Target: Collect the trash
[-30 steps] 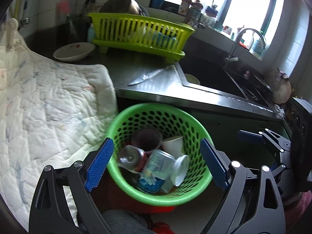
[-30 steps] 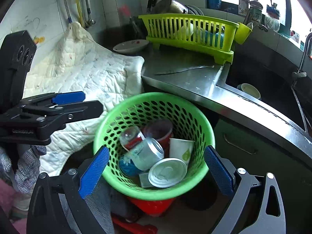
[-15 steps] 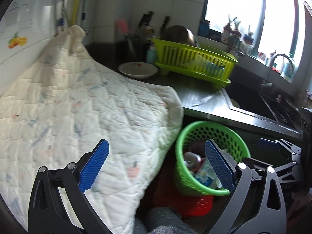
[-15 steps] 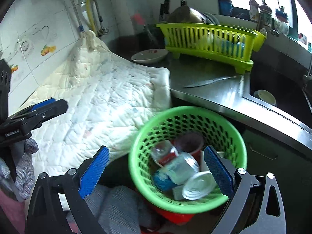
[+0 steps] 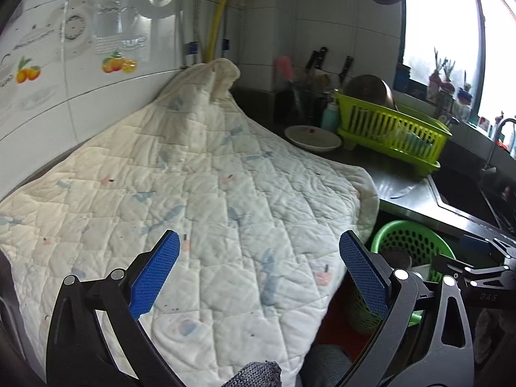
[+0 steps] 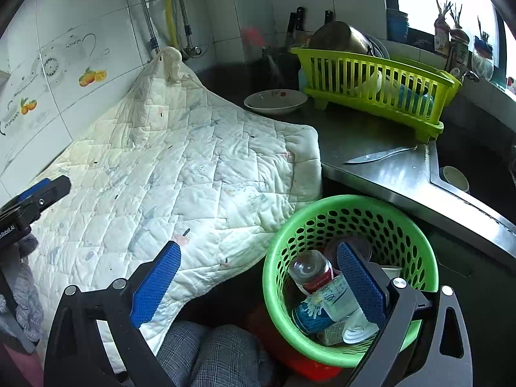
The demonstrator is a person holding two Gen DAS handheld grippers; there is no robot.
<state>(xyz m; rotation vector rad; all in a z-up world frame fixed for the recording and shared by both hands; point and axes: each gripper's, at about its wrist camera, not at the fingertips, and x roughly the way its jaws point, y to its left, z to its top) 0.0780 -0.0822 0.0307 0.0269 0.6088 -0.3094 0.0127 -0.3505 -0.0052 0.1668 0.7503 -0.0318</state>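
- The left gripper (image 5: 256, 271) had swung away from the round green perforated plastic basket (image 6: 350, 277) and now faced the cream quilted cloth (image 5: 200, 200) draped over the counter; a second earlier its view was filled by the basket.
- The quilted cloth showed no loose trash on it, only small dark specks.
- The basket stood on the floor against the steel counter edge (image 6: 396, 177), just beside the cloth's hanging corner, resting on something red.
- The right gripper (image 6: 258, 285) had drifted the same way, the basket sliding from centre to the right of its view; its right finger (image 6: 359, 285) overlapped the rim.
- Both claws stood released, jaws spread wide, nothing between the pads.
- Collected trash lay in the basket: a clear plastic bottle with red label (image 6: 311, 271), a blue-printed can (image 6: 314, 316), and paper cups, partly hidden.
- Judgement: the drop-off was finished; the hands appeared to be searching for further trash or closing out.
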